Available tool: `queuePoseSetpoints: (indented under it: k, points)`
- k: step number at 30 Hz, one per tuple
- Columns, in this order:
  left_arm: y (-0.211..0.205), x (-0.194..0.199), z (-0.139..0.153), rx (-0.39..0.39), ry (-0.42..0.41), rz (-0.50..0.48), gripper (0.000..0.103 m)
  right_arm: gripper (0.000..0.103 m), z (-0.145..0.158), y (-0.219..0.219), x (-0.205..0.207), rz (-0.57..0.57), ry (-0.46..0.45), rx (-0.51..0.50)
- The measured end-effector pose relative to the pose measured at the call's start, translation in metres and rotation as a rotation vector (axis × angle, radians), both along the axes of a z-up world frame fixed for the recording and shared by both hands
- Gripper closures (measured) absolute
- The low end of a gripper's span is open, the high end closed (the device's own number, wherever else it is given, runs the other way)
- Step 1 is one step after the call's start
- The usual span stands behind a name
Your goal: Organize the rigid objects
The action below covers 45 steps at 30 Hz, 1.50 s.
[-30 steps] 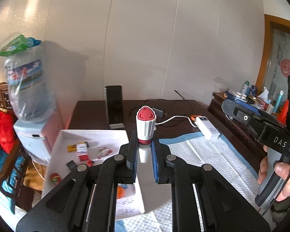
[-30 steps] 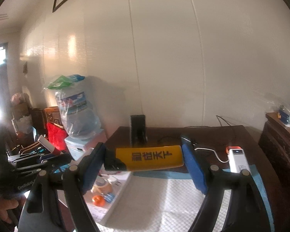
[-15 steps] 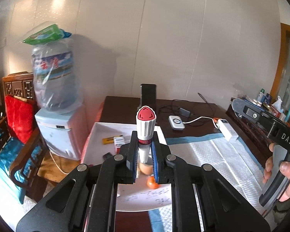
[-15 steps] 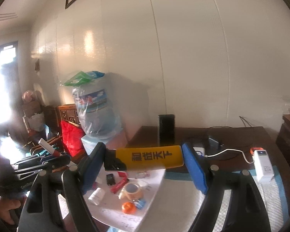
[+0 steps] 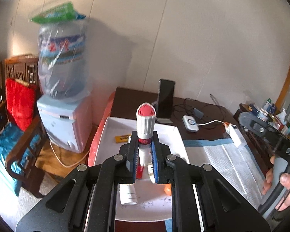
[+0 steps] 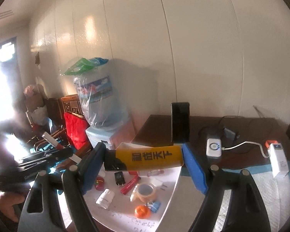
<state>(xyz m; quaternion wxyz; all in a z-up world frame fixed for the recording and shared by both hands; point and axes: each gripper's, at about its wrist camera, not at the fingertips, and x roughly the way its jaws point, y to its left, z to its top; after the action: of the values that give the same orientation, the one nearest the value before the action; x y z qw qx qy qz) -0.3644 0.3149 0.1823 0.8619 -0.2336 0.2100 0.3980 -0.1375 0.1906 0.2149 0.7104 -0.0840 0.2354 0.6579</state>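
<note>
My left gripper (image 5: 145,154) is shut on a white tube with a ribbed cap and red tip (image 5: 145,123), held upright above the white tray (image 5: 110,135). My right gripper (image 6: 143,166) is shut on a yellow and black lighter (image 6: 145,159), held crosswise by its ends above the same tray (image 6: 172,189). The tray holds a tape roll (image 6: 146,191), a small white bottle (image 6: 105,198), an orange ball (image 6: 142,211), a red stick (image 6: 130,183), a black plug (image 6: 119,176) and other small items. The left gripper also shows at the left of the right wrist view (image 6: 48,154).
A black phone (image 5: 165,100) stands upright at the back of the dark table. A white charger (image 5: 190,122), cables and a power bank (image 5: 234,135) lie to the right. A white padded mat (image 5: 228,164) lies right of the tray. A water dispenser (image 5: 63,104) and wooden chair (image 5: 19,116) stand left.
Both views have swung left and closer over the tray, so more tray items and the water dispenser show. Both grippers keep the same hold on their objects.
</note>
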Motion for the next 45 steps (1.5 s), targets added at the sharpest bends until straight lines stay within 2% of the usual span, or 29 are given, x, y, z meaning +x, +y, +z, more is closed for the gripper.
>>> queuePoseSetpoints:
  k: [6,11,18,21,26,27,29,30,31,32,37,45]
  points:
    - [0.032,0.021,-0.023,-0.06,0.056,-0.005,0.091,0.022,-0.024,0.032,0.01,-0.007,0.025,-0.07]
    - [0.047,0.056,-0.048,-0.102,0.115,-0.052,0.091,0.022,-0.062,0.066,0.02,-0.007,0.079,-0.17]
    - [0.066,0.076,-0.076,-0.177,0.125,-0.067,0.091,0.022,-0.113,0.102,0.024,-0.01,0.123,-0.293]
    - [0.074,0.081,-0.087,-0.215,0.138,-0.068,0.091,0.022,-0.127,0.109,0.024,-0.013,0.128,-0.323]
    - [0.076,0.088,-0.097,-0.222,0.178,-0.061,0.089,0.02,-0.138,0.112,0.029,-0.035,0.154,-0.336]
    - [0.076,0.088,-0.098,-0.218,0.189,-0.057,0.086,0.013,-0.14,0.111,0.031,-0.039,0.167,-0.333]
    - [0.073,0.089,-0.099,-0.192,0.202,-0.041,0.055,0.0,-0.14,0.11,0.033,-0.048,0.184,-0.323]
    - [0.072,0.086,-0.098,-0.169,0.206,-0.014,0.046,0.0,-0.139,0.107,0.035,-0.066,0.188,-0.308]
    - [0.072,0.082,-0.096,-0.162,0.198,0.003,0.018,0.0,-0.138,0.105,0.038,-0.074,0.205,-0.297]
    - [0.073,0.079,-0.097,-0.166,0.19,0.006,0.0,0.0,-0.139,0.105,0.04,-0.074,0.216,-0.297]
    - [0.064,0.074,-0.089,-0.109,0.234,0.031,0.0,0.0,-0.131,0.095,0.037,-0.083,0.226,-0.271]
    - [0.043,0.06,-0.066,-0.069,0.215,0.059,0.0,0.0,-0.11,0.074,0.03,-0.102,0.227,-0.217]
